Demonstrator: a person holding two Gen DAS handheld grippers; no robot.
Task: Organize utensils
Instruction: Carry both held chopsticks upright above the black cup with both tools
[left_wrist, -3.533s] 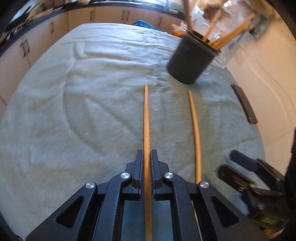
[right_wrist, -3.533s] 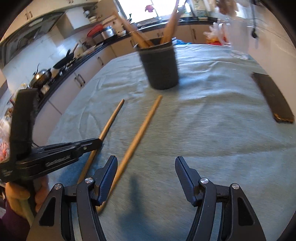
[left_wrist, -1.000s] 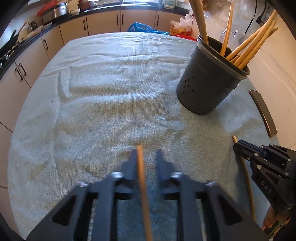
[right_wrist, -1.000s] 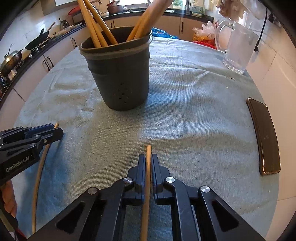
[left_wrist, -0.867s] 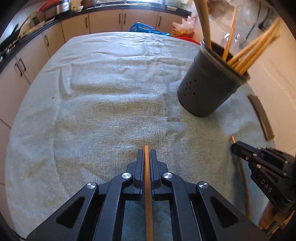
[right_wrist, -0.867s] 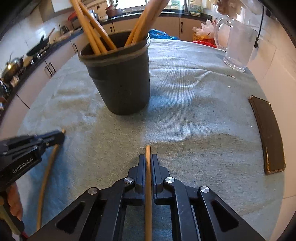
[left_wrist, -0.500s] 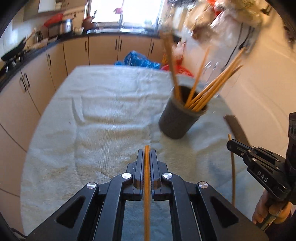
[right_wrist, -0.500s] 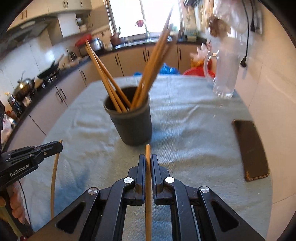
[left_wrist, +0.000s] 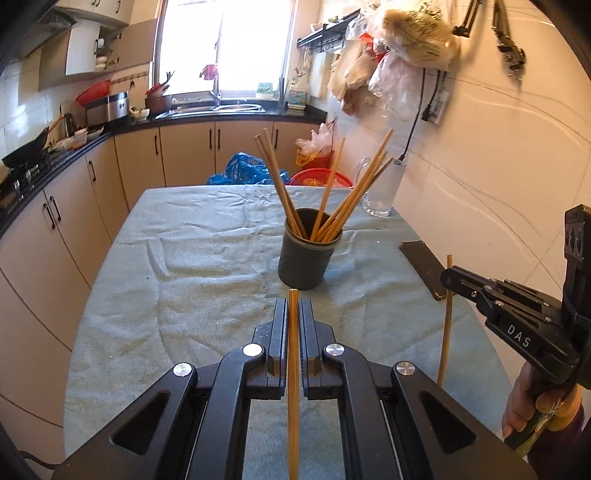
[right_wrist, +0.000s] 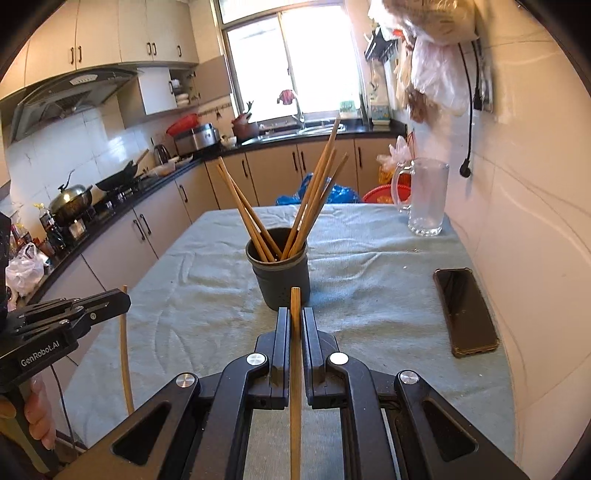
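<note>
A dark holder (left_wrist: 309, 258) with several wooden chopsticks stands on the towel-covered table (left_wrist: 207, 266); it also shows in the right wrist view (right_wrist: 279, 277). My left gripper (left_wrist: 293, 304) is shut on a wooden chopstick (left_wrist: 293, 354), held above the table short of the holder. My right gripper (right_wrist: 295, 314) is shut on another chopstick (right_wrist: 295, 365), also raised just short of the holder. The right gripper (left_wrist: 448, 280) with its chopstick (left_wrist: 446, 325) shows at right in the left wrist view. The left gripper (right_wrist: 123, 297) with its chopstick (right_wrist: 125, 354) shows at left in the right wrist view.
A black phone (right_wrist: 466, 310) lies on the table near the right wall. A glass pitcher (right_wrist: 424, 195) stands at the far right corner. Kitchen cabinets (left_wrist: 55, 229) run along the left and back. The wall (right_wrist: 535, 240) is close on the right.
Both grippers closed on the chopsticks that lay on the towel and lifted them. Both have risen and tilted up, so the holder now sits lower and farther ahead.
</note>
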